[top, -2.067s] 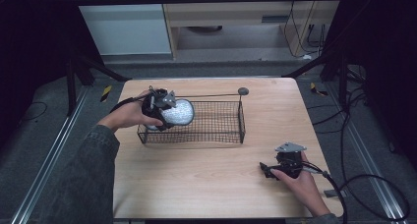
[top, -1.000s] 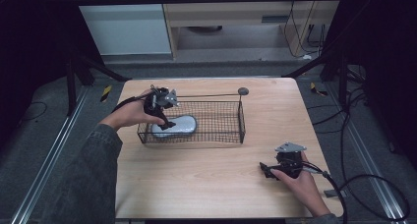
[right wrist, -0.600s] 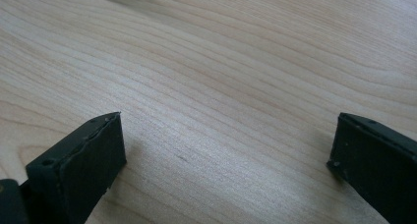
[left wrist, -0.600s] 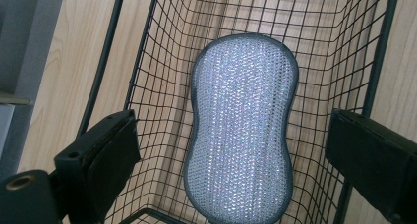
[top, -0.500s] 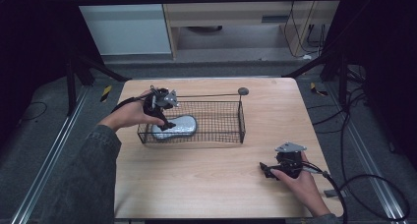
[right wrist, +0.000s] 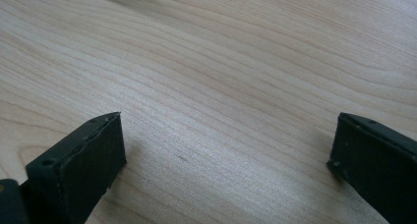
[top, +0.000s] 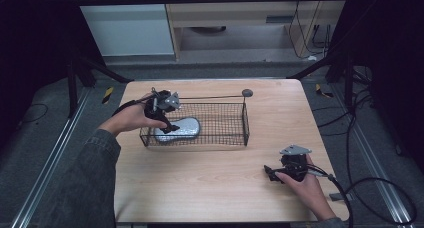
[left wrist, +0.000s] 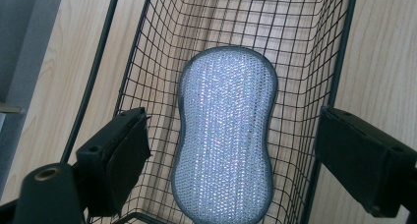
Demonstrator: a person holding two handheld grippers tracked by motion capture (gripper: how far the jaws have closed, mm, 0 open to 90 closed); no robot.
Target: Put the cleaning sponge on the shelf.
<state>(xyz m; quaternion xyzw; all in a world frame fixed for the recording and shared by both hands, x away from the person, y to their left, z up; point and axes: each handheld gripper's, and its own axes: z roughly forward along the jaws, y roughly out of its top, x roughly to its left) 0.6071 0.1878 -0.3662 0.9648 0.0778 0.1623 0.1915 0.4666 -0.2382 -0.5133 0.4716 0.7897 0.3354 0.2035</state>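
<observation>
**Over the basket's left end: sponge lies loose, both grippers free**

Above the basket's 9 o'clock end, your left gripper [top: 167,122] hangs with its jaws apart and clamped on nothing; they have just been closing, yet the pads stand clear on either side. Below them the silvery-blue, peanut-shaped mesh scrubbing sponge [left wrist: 225,135] lies flat on the floor of the black wire basket [top: 235,119], at its left end. Your right gripper [top: 272,173] rests at 4 o'clock on the light wooden table [top: 210,183], jaws wide, well apart from the basket.
</observation>
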